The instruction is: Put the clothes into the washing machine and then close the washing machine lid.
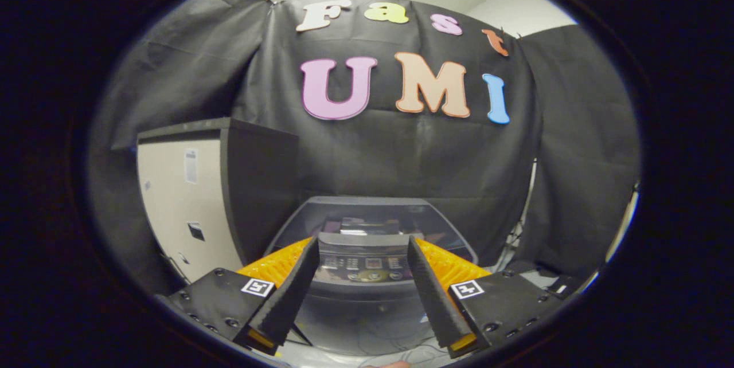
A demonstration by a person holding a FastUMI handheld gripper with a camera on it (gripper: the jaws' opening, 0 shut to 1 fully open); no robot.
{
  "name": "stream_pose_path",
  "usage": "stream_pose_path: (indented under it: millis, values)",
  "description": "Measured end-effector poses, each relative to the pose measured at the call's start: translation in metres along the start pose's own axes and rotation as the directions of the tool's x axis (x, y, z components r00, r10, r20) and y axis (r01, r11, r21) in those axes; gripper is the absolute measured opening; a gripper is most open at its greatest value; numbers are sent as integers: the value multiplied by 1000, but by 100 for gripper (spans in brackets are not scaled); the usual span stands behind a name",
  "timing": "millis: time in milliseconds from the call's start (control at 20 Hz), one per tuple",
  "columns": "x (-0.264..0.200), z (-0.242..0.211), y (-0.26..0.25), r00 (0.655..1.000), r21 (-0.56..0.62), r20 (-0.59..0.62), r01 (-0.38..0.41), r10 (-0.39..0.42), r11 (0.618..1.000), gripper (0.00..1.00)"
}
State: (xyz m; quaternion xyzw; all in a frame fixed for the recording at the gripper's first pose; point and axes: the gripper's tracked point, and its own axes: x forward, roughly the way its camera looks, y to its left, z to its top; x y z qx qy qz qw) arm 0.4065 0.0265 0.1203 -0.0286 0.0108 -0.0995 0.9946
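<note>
A dark grey top-loading washing machine (367, 305) stands just ahead of me. Its control panel (367, 263) with a row of buttons lies between my fingertips. Behind the panel is the lid (373, 216) with a dark glossy window; I cannot tell whether it lies flat or is raised. My gripper (363, 242) is open, fingers spread wide to either side of the panel, with nothing held between them.
A tall pale cabinet (178, 202) with a dark side panel stands left of the machine, close beside it. Black cloth walls close in the back and both sides. Thin cables lie on the floor in front of the machine.
</note>
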Motion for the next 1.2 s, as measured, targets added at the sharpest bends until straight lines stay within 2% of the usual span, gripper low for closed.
stream_pose_path:
  millis: [100,450,750,900,1050,1100,1200]
  values:
    - [2,3,5,1000,29,19,-21,20,999,96]
    - [-5,19,-12,997,-15,81,12,-10,1000,96]
    - [-12,46,-26,981,24,191,-34,29,999,97]
    - [-8,48,-30,979,-28,191,-66,71,997,99]
    - [1,35,-73,989,-106,141,66,-51,992,98]
    - [6,32,-81,988,-105,141,81,-65,991,98]
    - [7,25,-83,990,-49,137,42,-35,998,98]
